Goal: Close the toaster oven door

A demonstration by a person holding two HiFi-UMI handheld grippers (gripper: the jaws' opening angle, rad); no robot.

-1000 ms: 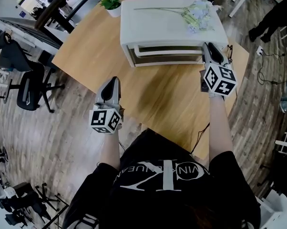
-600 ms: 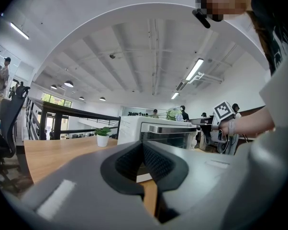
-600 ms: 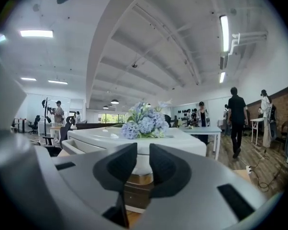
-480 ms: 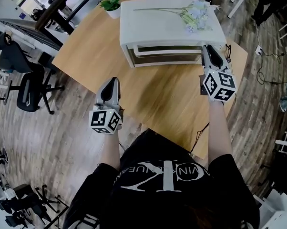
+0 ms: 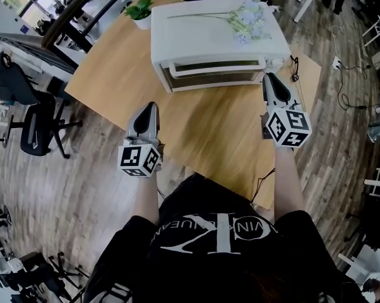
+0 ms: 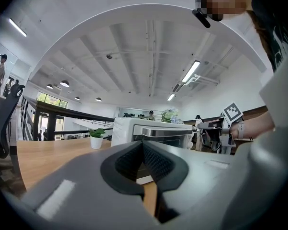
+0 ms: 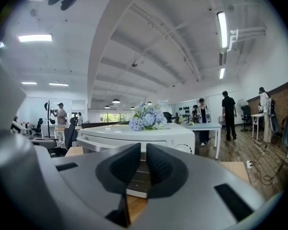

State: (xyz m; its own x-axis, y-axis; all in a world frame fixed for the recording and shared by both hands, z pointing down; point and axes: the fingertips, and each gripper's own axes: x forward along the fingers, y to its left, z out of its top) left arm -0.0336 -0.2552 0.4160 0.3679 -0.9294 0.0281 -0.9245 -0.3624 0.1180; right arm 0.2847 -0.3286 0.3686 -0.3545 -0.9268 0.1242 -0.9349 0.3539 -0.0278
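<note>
A white toaster oven [image 5: 218, 40] stands at the back of the wooden table [image 5: 202, 128], its glass door [image 5: 212, 76] upright against the front under the bar handle [image 5: 215, 67]. My right gripper [image 5: 270, 76] hovers just off the oven's front right corner. Its jaws are closing, a thin slit is left between them, and nothing is in it [image 7: 144, 150]. My left gripper [image 5: 146, 106] hangs shut and empty over the table's near left part, well short of the oven [image 6: 151, 131].
A spray of pale flowers [image 5: 243, 21] lies on the oven's top. A small potted plant [image 5: 138, 8] stands at the table's back left corner. Office chairs [image 5: 35, 122] are to the left, and cables [image 5: 344, 74] trail on the floor to the right.
The right gripper has drawn back a little from the oven's front right corner, and its jaws have narrowed. The left gripper has held still.
</note>
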